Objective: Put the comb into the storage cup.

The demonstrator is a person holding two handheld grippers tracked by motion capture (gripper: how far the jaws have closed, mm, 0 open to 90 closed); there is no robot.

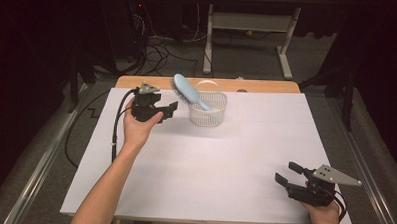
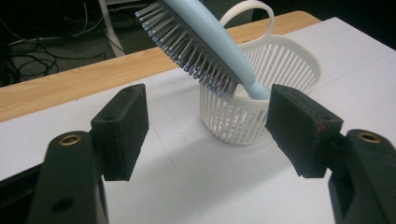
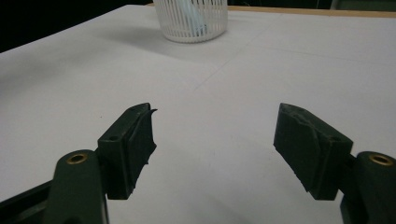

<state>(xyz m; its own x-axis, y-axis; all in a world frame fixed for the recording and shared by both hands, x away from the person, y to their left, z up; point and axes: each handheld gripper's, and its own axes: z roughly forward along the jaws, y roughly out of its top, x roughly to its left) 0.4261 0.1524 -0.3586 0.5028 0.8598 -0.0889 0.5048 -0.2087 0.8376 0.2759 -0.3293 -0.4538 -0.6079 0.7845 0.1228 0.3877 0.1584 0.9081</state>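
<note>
A light blue hairbrush (image 1: 188,91) stands handle-down in a white slatted basket (image 1: 209,117) near the table's far edge, its bristled head leaning out to the left. In the left gripper view the hairbrush (image 2: 196,39) leans over the basket (image 2: 280,70) rim. My left gripper (image 1: 172,109) is open just left of the basket, holding nothing; its jaws (image 2: 208,135) stand wide apart. At the near right corner my right gripper (image 1: 287,173) is open and empty, pointing left. From the right gripper view, its jaws (image 3: 215,154) frame bare table, with the basket (image 3: 191,21) far off.
The white-covered table (image 1: 209,162) has a wooden strip (image 1: 137,82) along its far edge. Beyond it lie cables (image 1: 158,50) on the floor and the legs of a white stand (image 1: 283,50). Dark rails run along both sides of the table.
</note>
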